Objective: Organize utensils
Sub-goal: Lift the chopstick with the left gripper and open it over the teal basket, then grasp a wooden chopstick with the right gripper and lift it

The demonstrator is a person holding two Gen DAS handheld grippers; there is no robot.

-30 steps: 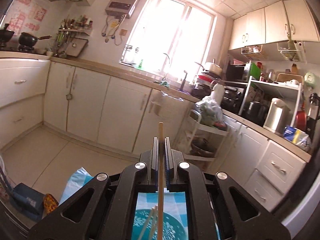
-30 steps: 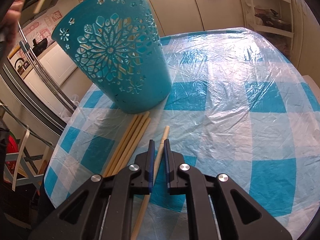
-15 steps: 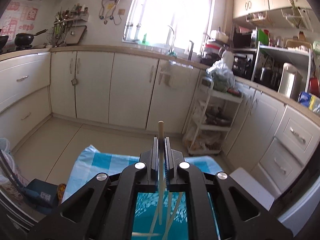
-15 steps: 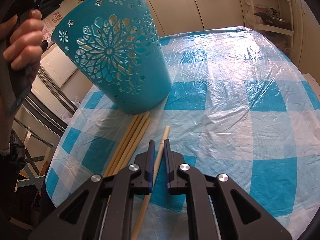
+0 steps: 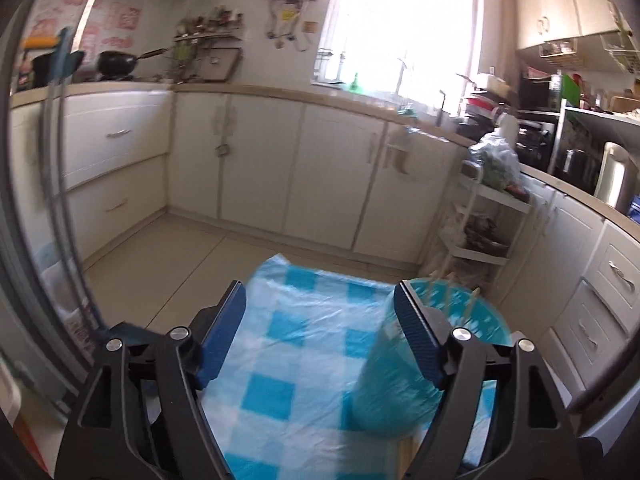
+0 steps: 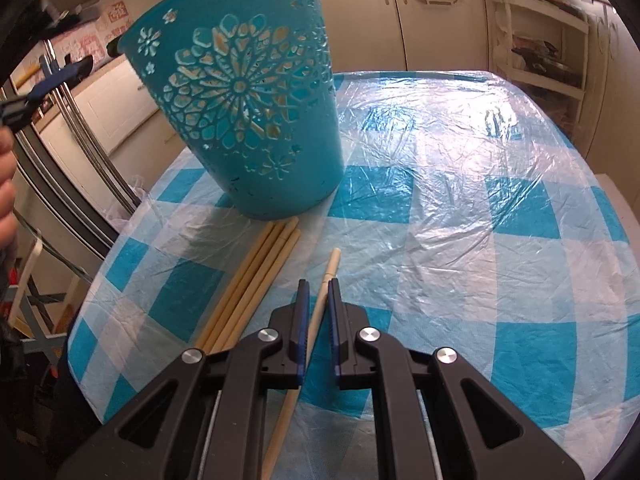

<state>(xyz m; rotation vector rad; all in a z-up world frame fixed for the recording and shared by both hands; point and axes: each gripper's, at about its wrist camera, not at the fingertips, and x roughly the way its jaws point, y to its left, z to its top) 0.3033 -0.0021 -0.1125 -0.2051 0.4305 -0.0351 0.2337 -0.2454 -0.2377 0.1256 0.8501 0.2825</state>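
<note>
Our right gripper clenches one pale wooden chopstick; our left gripper is opening, empty, beside the teal perforated plastic basket.

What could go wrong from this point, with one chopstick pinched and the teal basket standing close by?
1. The right hand-held gripper pinches the chopstick with a long tail behind; swinging it could hit the four loose chopsticks on the table.
2. The teal basket looks light; a bump may tip it over.
3. The left hand-held gripper, jaws opening and empty, sits beside the basket's rim and might knock it.
</note>
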